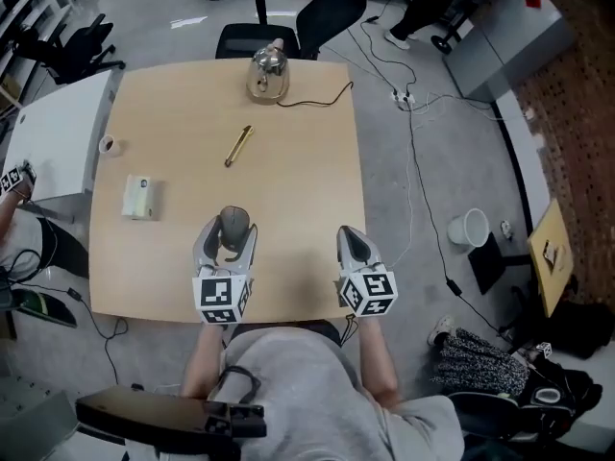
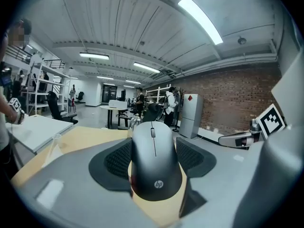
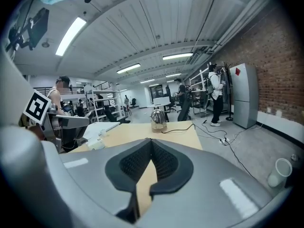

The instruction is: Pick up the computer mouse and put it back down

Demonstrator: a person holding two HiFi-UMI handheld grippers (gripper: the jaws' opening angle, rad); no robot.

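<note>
The left hand-held gripper (image 1: 231, 234) is clamped on the computer mouse (image 2: 154, 158) over the near-left part of the table (image 1: 288, 181). The mouse's long axis runs near to far, with the wheel end pointing far. The pads hide its flanks, and I cannot tell whether it touches the table. The right hand-held gripper (image 1: 353, 240) has its jaws together and empty.

Count on the table (image 1: 298, 181): one computer mouse (image 1: 233, 221) at six o'clock; one kettle (image 1: 268, 73) at twelve; one gold stick (image 1: 238, 146); one small box (image 1: 139, 198) at nine; one small cup (image 1: 108, 145) at ten. Tools: two, left tool (image 1: 230, 227) and right tool (image 1: 352, 233). Floor: one white bucket (image 1: 469, 227) at three.
</note>
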